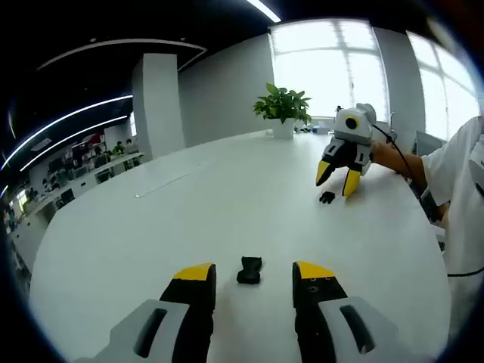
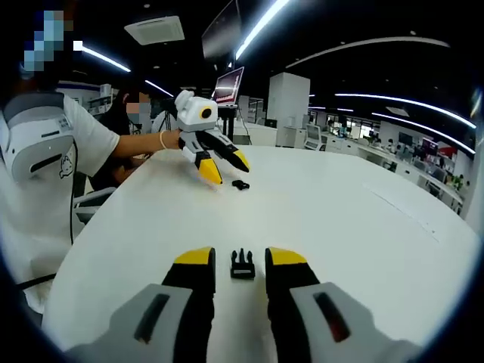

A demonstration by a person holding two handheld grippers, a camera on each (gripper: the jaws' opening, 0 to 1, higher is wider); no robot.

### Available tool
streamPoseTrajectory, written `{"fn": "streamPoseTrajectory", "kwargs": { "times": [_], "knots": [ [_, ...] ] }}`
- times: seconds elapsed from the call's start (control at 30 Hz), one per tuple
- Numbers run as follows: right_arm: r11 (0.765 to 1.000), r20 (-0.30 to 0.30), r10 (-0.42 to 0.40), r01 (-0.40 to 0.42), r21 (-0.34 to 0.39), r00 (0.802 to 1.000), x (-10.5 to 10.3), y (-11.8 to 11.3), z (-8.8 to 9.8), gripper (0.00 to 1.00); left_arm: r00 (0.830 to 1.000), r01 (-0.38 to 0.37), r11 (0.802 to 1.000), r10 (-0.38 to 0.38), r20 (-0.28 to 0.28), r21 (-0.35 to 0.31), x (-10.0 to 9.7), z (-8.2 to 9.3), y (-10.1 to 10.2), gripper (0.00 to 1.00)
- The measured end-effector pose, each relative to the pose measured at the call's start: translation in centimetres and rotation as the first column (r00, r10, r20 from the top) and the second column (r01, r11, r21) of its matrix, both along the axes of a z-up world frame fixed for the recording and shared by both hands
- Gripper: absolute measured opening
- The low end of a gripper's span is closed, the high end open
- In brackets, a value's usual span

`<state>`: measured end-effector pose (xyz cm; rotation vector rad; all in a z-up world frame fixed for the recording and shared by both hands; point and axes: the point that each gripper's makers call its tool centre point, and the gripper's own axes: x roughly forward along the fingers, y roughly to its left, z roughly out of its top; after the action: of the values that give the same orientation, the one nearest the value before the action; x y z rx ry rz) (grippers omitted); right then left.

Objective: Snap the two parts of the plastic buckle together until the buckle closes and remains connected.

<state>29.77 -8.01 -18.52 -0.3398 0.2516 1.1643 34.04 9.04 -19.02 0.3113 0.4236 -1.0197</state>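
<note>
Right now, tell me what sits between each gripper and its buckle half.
Nothing visible. One buckle half lies on bare table ahead of the open left gripper; the other half lies ahead of the open right gripper.

Left gripper (image 1: 249, 274) low over the white table (image 1: 189, 212), jaws spread, nothing between the tips. Right gripper (image 2: 240, 259) same: low over the table, jaws apart, empty. Each is held by a bare forearm (image 1: 393, 157) at the table's edge.

A broad white table (image 1: 227, 204) carries two black buckle halves (image 1: 249, 269) (image 1: 327, 197), well apart, and a potted plant (image 1: 283, 110) at its far edge.
</note>
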Motion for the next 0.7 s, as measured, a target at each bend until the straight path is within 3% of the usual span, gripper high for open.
{"fn": "streamPoseTrajectory", "kwargs": {
  "times": [0.13,0.27,0.4,0.53,0.7],
  "knots": [
    [1.0,0.003,0.0,0.0,0.002,1.0,-0.2,-0.1,0.0,0.25,1.0,0.023,0.999,-0.023,-0.012,0.024,-0.1,0.3,-0.2,0.41],
    [1.0,0.007,0.004,-0.004,-0.004,1.0,-0.6,-0.1,0.0,0.25,0.998,0.069,0.991,-0.069,0.0,0.113,-0.1,0.1,-0.1,0.41],
    [1.0,0.013,0.006,-0.006,-0.005,1.0,-0.8,-0.1,0.2,0.24,0.994,0.114,0.984,-0.113,-0.009,0.137,-0.1,0.8,-0.3,0.43],
    [1.0,0.022,0.006,-0.006,-0.001,1.0,-0.8,-0.1,0.4,0.24,0.982,0.184,0.96,-0.187,-0.004,0.21,-0.2,1.0,-0.4,0.47],
    [1.0,0.029,0.011,-0.011,-0.001,1.0,-1.0,0.0,0.6,0.24,0.975,0.215,0.939,-0.22,-0.012,0.267,0.4,1.9,-0.4,0.47]
  ]
}}
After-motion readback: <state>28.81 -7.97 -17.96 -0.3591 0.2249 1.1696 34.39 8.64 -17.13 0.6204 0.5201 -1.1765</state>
